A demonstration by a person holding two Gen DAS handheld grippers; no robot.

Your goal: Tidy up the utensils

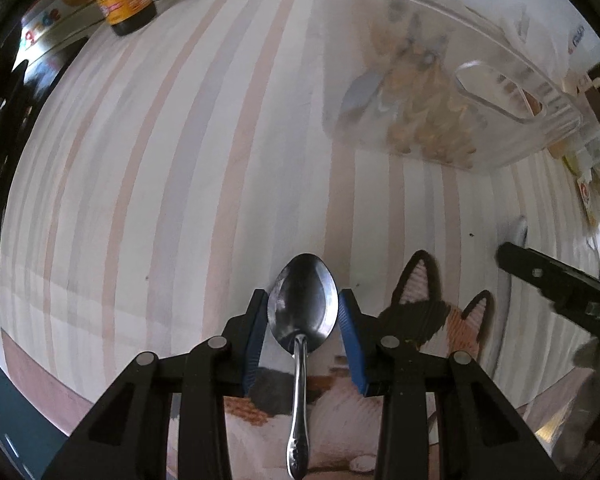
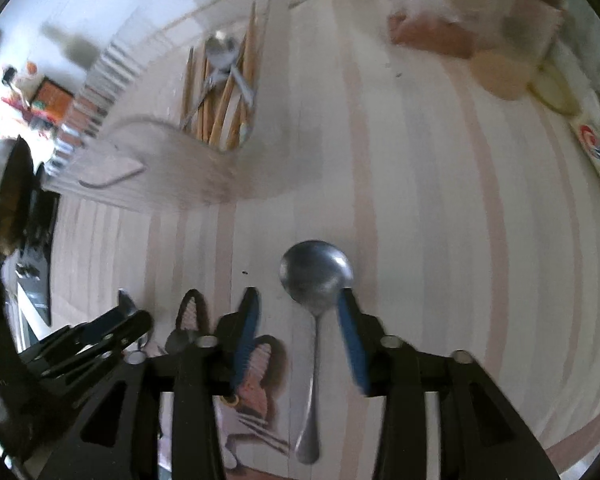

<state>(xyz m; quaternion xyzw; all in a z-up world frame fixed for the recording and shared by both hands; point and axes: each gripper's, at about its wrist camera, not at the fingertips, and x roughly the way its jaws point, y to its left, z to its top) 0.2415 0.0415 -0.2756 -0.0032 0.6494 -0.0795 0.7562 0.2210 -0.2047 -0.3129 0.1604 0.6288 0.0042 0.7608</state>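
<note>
Step in hand, I reckon: picking spoons off the bench [image 1: 160, 160] w/ both grippers, then over to the clear utensil bin [image 1: 520, 92].

My left gripper [image 1: 303, 314] sits low, pointing fwd along the bench, blue pads [image 1: 350, 336] spread either side of a shiny spoon [image 1: 302, 312]. They flank the bowl closely; can't tell if they're touching or pinching yet. Handle runs back toward me over the cat-print mat [image 1: 424, 312].

My right gripper [image 2: 296, 316] is also spread, around a duller spoon [image 2: 317, 276]. Bowl sits near the right pad, handle trailing btwn the fingers. View's blurry, so contact unclear.

The bin, w/ chopsticks [image 2: 220, 92] and other cutlery in it, is far left in the right view, far right in the left view.

Next, prob: close on each spoon, lift, carry to the bin. Narrow metal could slip or twist.
</note>
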